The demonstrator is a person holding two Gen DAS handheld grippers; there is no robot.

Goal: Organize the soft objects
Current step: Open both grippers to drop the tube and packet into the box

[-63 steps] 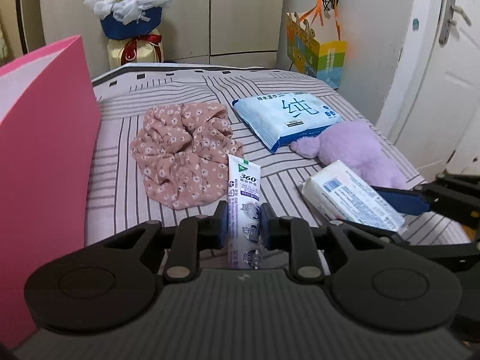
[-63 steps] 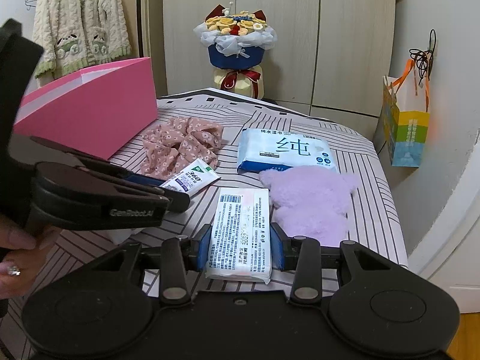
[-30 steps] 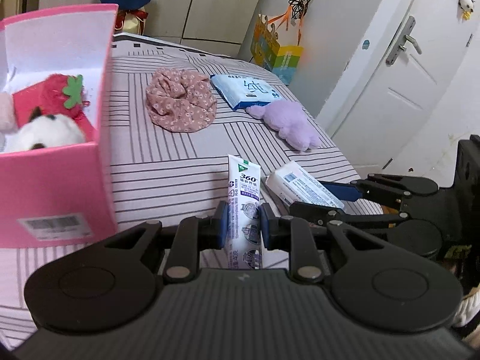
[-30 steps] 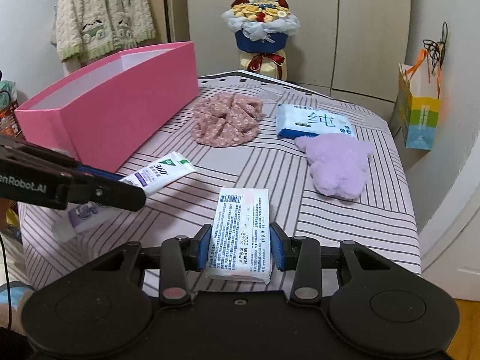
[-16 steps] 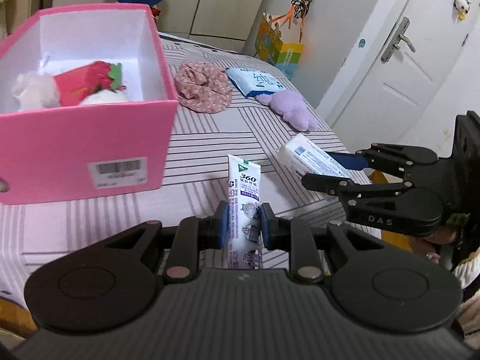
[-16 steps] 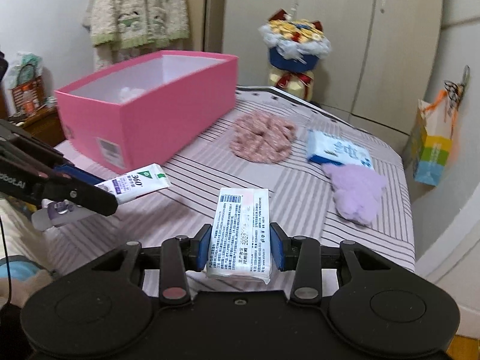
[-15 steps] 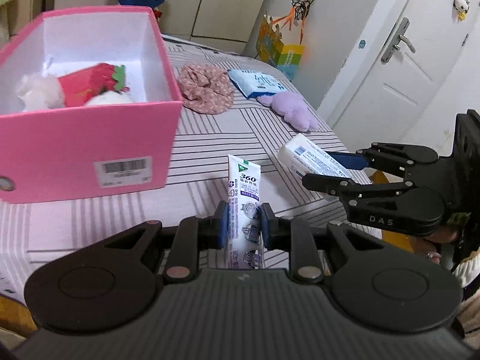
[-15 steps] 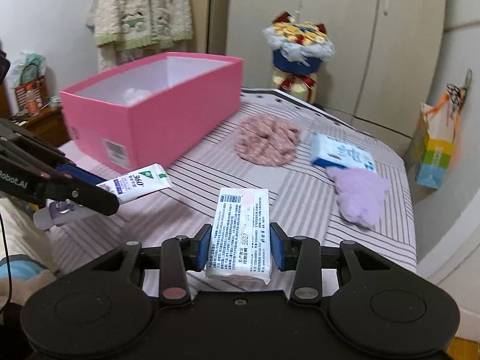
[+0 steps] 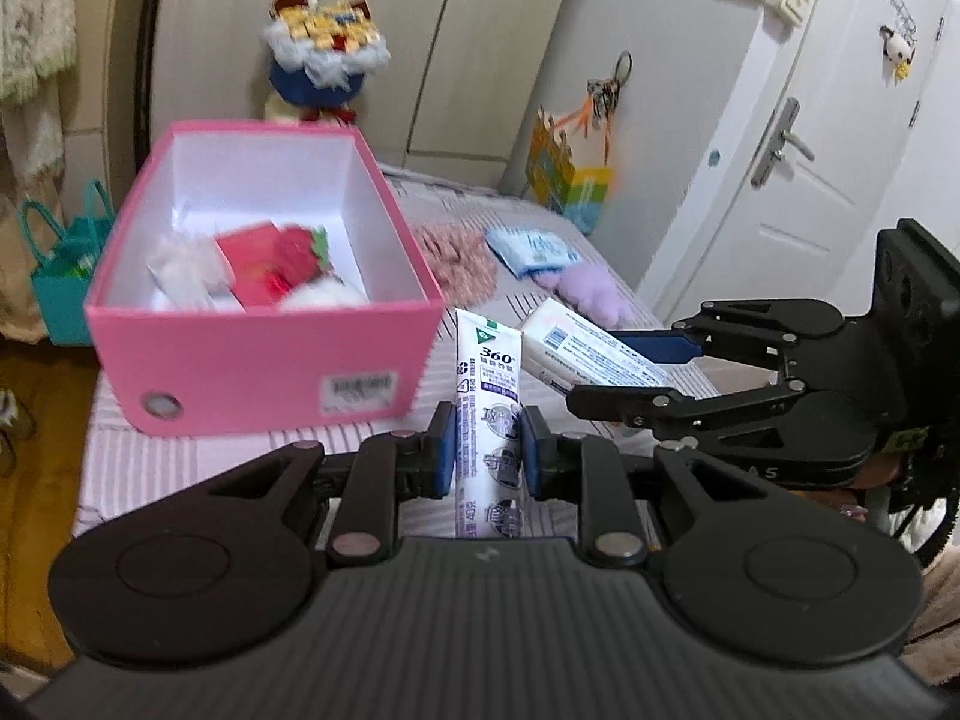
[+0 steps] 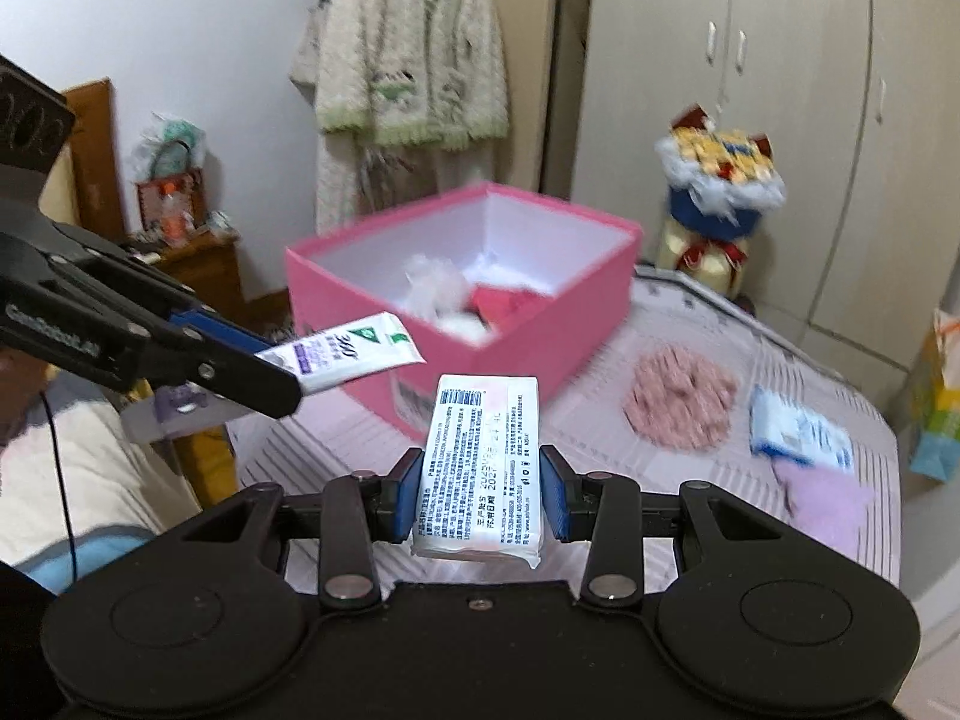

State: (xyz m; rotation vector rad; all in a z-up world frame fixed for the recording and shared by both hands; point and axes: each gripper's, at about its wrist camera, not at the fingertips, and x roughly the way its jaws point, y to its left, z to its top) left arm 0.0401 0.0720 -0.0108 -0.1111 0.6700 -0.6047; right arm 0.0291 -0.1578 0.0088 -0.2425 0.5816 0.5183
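My left gripper point(image 9: 485, 453) is shut on a white "360" tube point(image 9: 487, 414), held in the air in front of the pink box point(image 9: 258, 354). My right gripper point(image 10: 480, 495) is shut on a white tissue pack point(image 10: 483, 456). The right gripper and its pack point(image 9: 588, 354) show at the right of the left wrist view; the left gripper and tube point(image 10: 348, 357) show at the left of the right wrist view. The open box point(image 10: 540, 336) holds a red strawberry plush point(image 9: 288, 258) and white soft toys. A pink floral scrunchie point(image 10: 681, 396), blue wipes pack point(image 10: 801, 426) and purple plush point(image 10: 828, 501) lie on the striped bed.
A flower bouquet point(image 10: 717, 180) stands behind the bed by the wardrobe. A cardigan point(image 10: 402, 60) hangs on the wall. A colourful paper bag point(image 9: 567, 180) hangs near the white door point(image 9: 798, 180). A teal bag point(image 9: 60, 276) sits on the floor left of the bed.
Both grippers have pulled back and up from the bed with their loads and swung left toward the pink box, whose inside now shows in both views.
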